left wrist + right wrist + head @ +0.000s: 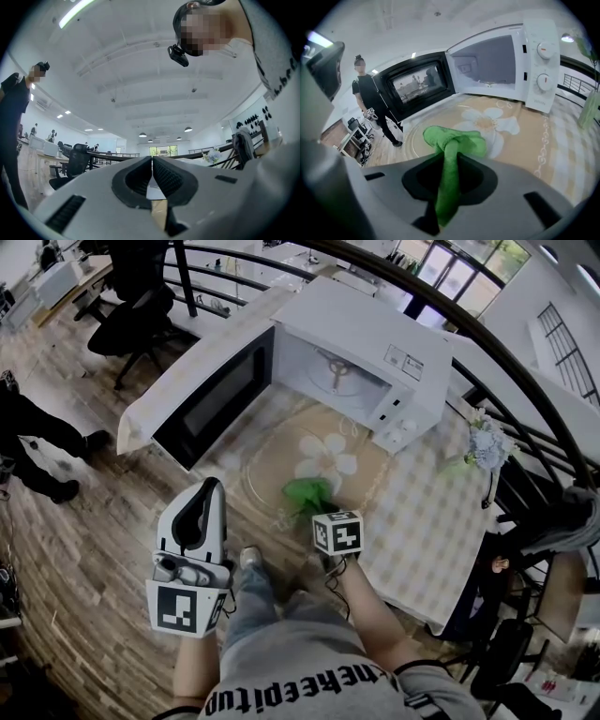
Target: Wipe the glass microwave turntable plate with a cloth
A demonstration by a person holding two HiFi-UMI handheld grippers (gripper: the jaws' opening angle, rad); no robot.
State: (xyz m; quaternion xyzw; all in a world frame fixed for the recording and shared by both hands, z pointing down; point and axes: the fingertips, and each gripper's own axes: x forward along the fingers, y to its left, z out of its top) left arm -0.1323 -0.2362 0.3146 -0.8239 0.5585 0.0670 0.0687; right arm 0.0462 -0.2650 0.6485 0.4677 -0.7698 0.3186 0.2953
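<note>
A glass microwave turntable plate (249,476) is shown lying flat on a flower-printed tablecloth (427,521), in front of an open white microwave (375,343). The right gripper (449,161) is closed tightly on a green cloth (457,139). A twisted strand of the cloth is pinched between the two pads, and the rest is bunched just beyond the fingertips, where it appears to rest on the near part of the plate. The plate's clear rim can be traced to the left of these fingers and ahead of them, toward the microwave. The microwave door (417,84) is swung wide open, farther off to the left. The left gripper (152,174) is held away from the table, off to the left of the plate and tilted upward. Its fingers are pressed together with nothing between them, and only the ceiling and the far room are seen past their tips. The wiping step itself is judged to be in hand, with the cloth gripped and brought onto the glass. How much of the surface has been cleaned cannot be told. For the next move, the cloth would need to be pressed down and swept across the glass ahead of and beside the fingertips, with a firm pinch so the strand is not pulled free. As the plate lies loose and nothing steadies it, only light pressure is advisable, or the rim could be steadied by the idle left gripper.
</note>
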